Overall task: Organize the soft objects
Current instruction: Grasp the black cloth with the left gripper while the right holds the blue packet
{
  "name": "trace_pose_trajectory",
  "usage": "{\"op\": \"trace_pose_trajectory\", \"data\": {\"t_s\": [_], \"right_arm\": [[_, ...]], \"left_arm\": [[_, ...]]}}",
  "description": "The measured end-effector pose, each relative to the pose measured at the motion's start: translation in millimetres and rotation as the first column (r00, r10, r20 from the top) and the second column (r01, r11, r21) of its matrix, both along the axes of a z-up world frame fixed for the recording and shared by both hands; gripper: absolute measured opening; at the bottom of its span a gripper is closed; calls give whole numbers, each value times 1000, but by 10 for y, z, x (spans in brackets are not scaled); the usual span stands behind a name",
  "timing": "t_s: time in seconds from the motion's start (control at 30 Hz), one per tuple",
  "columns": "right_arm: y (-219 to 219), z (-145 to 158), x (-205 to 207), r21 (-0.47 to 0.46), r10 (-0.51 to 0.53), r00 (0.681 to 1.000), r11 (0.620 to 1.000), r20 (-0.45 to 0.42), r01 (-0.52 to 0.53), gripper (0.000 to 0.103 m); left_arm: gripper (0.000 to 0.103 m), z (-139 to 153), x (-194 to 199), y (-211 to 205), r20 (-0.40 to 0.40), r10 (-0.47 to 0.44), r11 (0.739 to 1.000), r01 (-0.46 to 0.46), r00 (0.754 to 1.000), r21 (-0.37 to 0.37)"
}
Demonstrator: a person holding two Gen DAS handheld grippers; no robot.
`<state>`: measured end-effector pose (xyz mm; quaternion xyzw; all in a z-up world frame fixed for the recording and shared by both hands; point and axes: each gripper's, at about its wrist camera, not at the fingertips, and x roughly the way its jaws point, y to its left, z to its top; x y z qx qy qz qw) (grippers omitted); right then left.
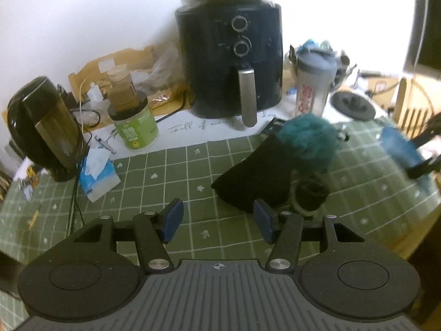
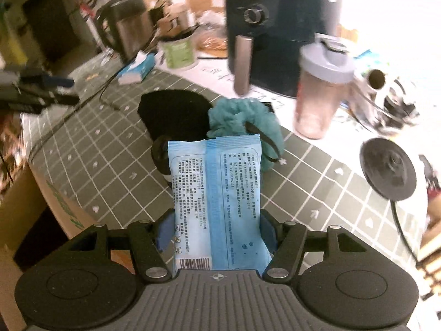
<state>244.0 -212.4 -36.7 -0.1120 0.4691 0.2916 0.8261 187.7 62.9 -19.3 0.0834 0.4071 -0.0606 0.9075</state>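
1. Two grippers work over a green checked mat [image 1: 171, 165] that covers the near part of a crowded table.
2. Open room lies at the mat's middle and near left: bare squares run from the tissue pack [image 1: 97, 176] across to the black cloth [image 1: 253, 176].
3. At the mat's far edge a white sheet starts, and the air fryer [image 1: 231, 63], green jar [image 1: 136, 127] and shaker bottle [image 1: 314, 82] stand on it in a row.
4. A kettle [image 1: 44, 127] blocks the left side, with a cord trailing down across the mat to the table edge.
5. In the right wrist view the mat's near-left edge drops off to a cardboard box [image 2: 24, 193] below.
6. A black round base [image 2: 387, 169] sits on the mat's right part, near the right edge.
7. The left gripper [image 1: 217, 222] has its jaws partly apart with nothing between them; its right pad is just beside the black cloth's near edge.
8. The right gripper [image 2: 217, 231] clamps a blue packet [image 2: 215, 193] by its sides, the packet sticking forward above the mat.
9. A teal scrunchie [image 1: 308, 140] lies against the black cloth's far right side, and a black roll [image 1: 310, 193] with a pale rim rests just in front of it.
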Motion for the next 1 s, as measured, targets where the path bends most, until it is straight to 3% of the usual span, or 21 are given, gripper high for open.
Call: {"op": "trace_pose_trajectory", "data": {"t_s": [0.27, 0.67, 0.9, 0.93, 0.97, 1.0], "right_arm": [[-193, 95, -281, 28, -109, 994, 994, -6, 109, 66], [-450, 222, -522, 63, -281, 960, 958, 19, 279, 66], [-600, 371, -631, 86, -339, 940, 938, 40, 335, 66], [-612, 377, -647, 86, -343, 938, 937, 42, 339, 66], [-622, 379, -661, 88, -347, 937, 936, 41, 342, 66], [-631, 379, -671, 90, -349, 936, 934, 40, 345, 66]], "left_arm": [[55, -380, 175, -144, -1, -141, 980, 139, 990, 140], [55, -856, 470, -377, -23, -316, 884, 303, 949, 356], [54, -1243, 650, -491, -60, -331, 828, 320, 942, 461], [49, -1276, 663, -507, -53, -326, 822, 311, 944, 477], [34, -1289, 673, -521, -40, -327, 819, 304, 944, 487], [26, -1297, 670, -533, -21, -328, 816, 295, 944, 497]]}}
